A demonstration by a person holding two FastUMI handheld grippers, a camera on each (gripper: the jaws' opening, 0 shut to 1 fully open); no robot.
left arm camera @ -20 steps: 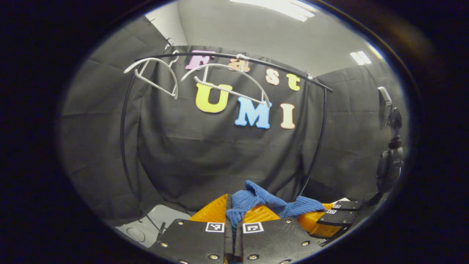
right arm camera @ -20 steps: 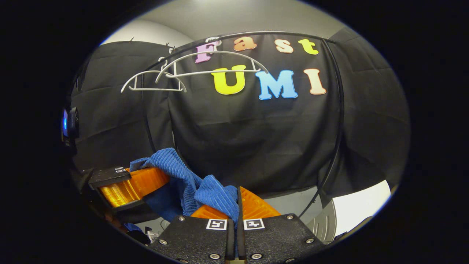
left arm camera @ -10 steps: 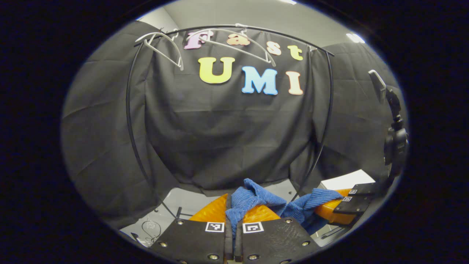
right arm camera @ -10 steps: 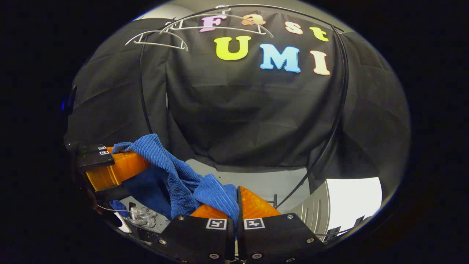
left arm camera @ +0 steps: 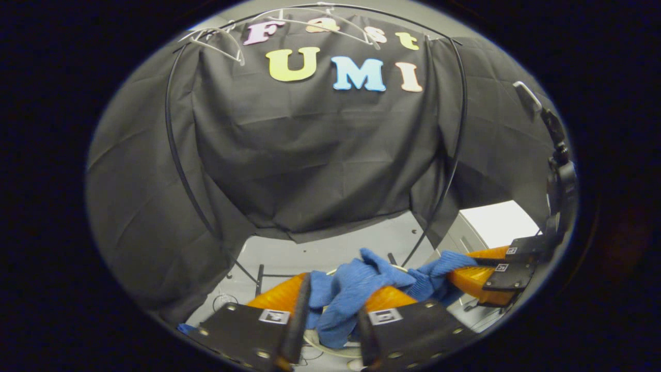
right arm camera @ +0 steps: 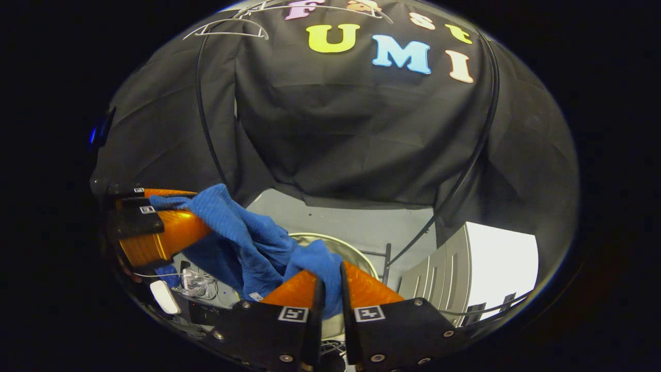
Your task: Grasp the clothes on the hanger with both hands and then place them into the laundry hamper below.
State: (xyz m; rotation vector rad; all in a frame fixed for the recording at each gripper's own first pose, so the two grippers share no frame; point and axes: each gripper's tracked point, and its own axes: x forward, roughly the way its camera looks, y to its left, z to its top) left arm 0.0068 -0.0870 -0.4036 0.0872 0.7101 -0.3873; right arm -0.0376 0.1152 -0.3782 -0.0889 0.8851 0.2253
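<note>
Left gripper jaws now parted wide, blue cloth lying loose between them rather than pinched as a second ago. Right gripper jaws opened a crack, cloth fold barely nipped. Lowered since then, directly over the hamper rim: release begun, drop likely next. Farther off, bare hangers on the rail.

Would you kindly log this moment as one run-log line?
phase: release over hamper | left gripper: open, blue garment between | right gripper: opening on it | hangers: bare
</note>
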